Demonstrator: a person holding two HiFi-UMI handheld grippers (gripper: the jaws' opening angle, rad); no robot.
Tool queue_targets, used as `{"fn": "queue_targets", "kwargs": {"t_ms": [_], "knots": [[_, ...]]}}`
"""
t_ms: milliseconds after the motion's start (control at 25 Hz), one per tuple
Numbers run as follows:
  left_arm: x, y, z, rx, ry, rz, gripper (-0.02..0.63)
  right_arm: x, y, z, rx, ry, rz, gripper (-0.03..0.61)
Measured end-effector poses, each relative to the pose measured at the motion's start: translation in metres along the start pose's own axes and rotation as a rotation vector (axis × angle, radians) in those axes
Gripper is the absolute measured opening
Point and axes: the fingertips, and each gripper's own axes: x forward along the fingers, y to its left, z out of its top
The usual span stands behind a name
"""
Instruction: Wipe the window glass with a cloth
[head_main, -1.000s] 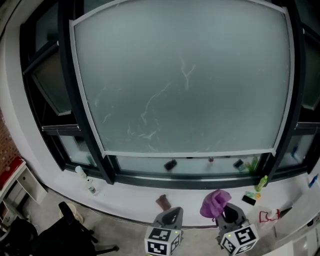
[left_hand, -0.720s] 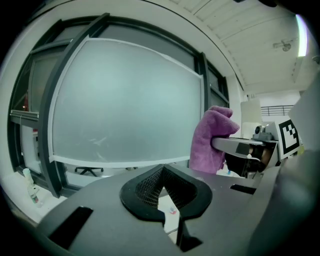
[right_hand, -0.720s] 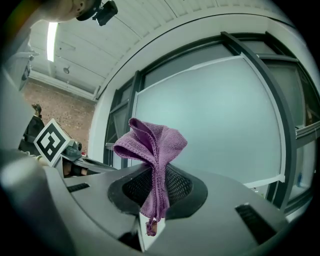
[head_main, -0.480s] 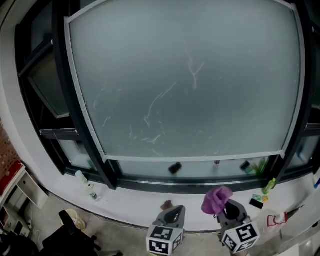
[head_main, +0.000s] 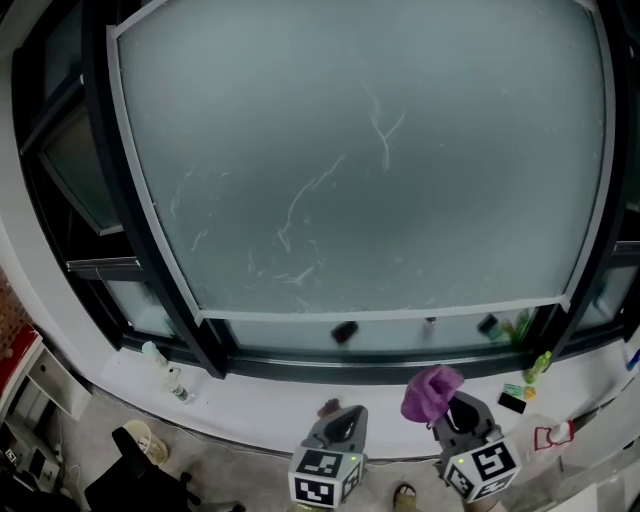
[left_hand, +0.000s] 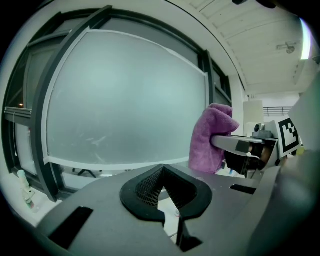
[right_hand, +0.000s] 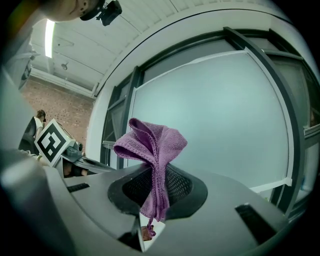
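A large frosted window pane (head_main: 360, 150) in a pale frame fills the head view, with thin white streaks across its middle. My right gripper (head_main: 452, 414) is low at the right, shut on a purple cloth (head_main: 430, 392) that bunches above its jaws. The cloth (right_hand: 152, 150) stands up from the shut jaws in the right gripper view, in front of the glass (right_hand: 215, 120). My left gripper (head_main: 343, 425) is beside it at the left, shut and empty. In the left gripper view the cloth (left_hand: 210, 137) shows at the right, held by the other gripper.
A white sill (head_main: 270, 400) runs under the window. On it stand a small bottle (head_main: 165, 370) at the left and a green bottle (head_main: 537, 367), a dark flat item (head_main: 514, 402) and a red item (head_main: 552, 435) at the right. Dark window frames (head_main: 110, 200) flank the pane.
The view has shifted, so the pane sits larger and slightly further left in frame. Both grippers stay low, the right one still holding the cloth.
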Motion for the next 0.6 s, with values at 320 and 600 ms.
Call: {"fn": "queue_targets", "kwargs": {"t_ms": [320, 600], "knots": [[0.028, 0.015, 0.005, -0.003, 0.003, 0.018, 0.005, 0.033, -0.018, -0.004, -0.008, -0.006, 0.028, 0.054], [0.061, 0.037, 0.018, -0.013, 0.002, 0.05, 0.005, 0.075, -0.042, 0.008, -0.031, -0.029, 0.052, 0.054]]}}
